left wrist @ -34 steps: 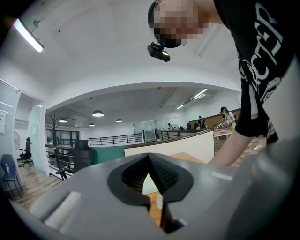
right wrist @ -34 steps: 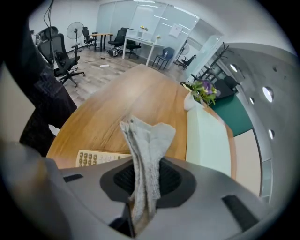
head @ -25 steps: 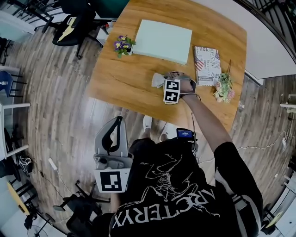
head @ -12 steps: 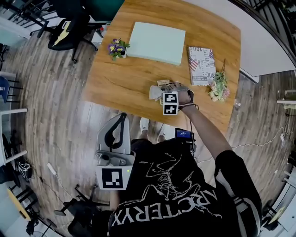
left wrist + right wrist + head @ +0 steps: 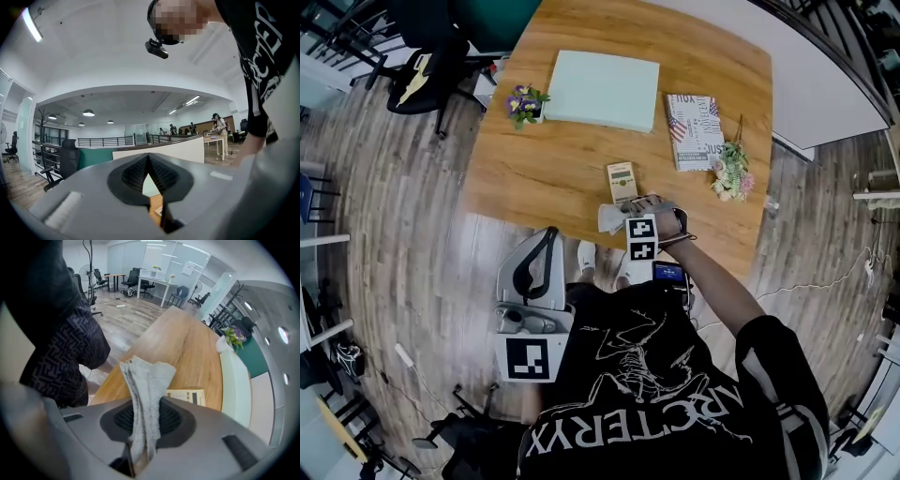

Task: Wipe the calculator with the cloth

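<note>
A small beige calculator (image 5: 622,181) lies flat on the wooden table (image 5: 553,159), uncovered; it also shows as the calculator (image 5: 187,396) just past the right jaws. My right gripper (image 5: 630,215) is shut on a grey cloth (image 5: 611,217), held at the table's near edge just short of the calculator. In the right gripper view the cloth (image 5: 145,394) stands up out of the closed jaws. My left gripper (image 5: 534,267) hangs off the table beside the person's body, pointing up, jaws closed with nothing in them (image 5: 149,174).
On the table lie a pale green pad (image 5: 602,90), a patterned book (image 5: 694,129), a purple flower pot (image 5: 521,103) at the left and a flower bunch (image 5: 729,171) at the right. Office chairs (image 5: 422,66) stand on the floor at upper left.
My right gripper has pulled the cloth back toward the near table edge. The calculator, hidden under cloth and gripper a second ago, now lies uncovered. The left gripper has stayed put.
</note>
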Demonstrator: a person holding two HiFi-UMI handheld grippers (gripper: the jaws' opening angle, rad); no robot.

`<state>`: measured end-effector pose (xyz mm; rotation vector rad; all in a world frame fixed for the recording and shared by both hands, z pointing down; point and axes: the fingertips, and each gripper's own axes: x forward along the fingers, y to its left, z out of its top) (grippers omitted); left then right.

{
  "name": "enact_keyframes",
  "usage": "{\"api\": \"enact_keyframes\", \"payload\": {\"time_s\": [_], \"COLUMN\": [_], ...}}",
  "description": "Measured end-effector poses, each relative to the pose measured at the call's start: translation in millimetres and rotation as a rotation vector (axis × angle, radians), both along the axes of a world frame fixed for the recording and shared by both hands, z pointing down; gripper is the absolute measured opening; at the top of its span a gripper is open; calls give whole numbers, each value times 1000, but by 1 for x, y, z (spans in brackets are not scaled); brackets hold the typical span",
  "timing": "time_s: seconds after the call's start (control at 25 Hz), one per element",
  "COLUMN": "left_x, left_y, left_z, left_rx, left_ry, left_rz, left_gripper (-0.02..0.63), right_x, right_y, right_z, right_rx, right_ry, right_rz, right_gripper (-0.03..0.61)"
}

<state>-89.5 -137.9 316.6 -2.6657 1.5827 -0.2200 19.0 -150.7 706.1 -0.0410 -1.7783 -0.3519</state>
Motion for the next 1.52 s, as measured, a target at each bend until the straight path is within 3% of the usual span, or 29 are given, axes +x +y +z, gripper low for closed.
{"api": "enact_keyframes", "payload": {"time_s": [0.44,0.72,0.88,1.08,1.28,1.52], "left_x": [3,4,7,16,28,51], "left_y": [6,10,9,1,-12,-28], "left_z": [-5,-4,-6,-6,-21,-47], "left_rx": [12,5,8,5,42,111], "left_ry": [2,-13,5,30,45,42], "left_rz": [5,9,24,71,127,206], "left_gripper": [9,9,9,9,9,9], "right_x": [12,7,10,32,67,99], "right_y": [33,31,11,-37,-49,-39], "right_z": [23,18,-33,-176,-308,-406], "right_rx": [-68,-82,-100,0,274,524], "right_ry": [23,-36,-248,-741,-1018,-1199], "right_rz": [23,67,314,673,747,775], "right_gripper": [91,91,91,91,91,91]}}
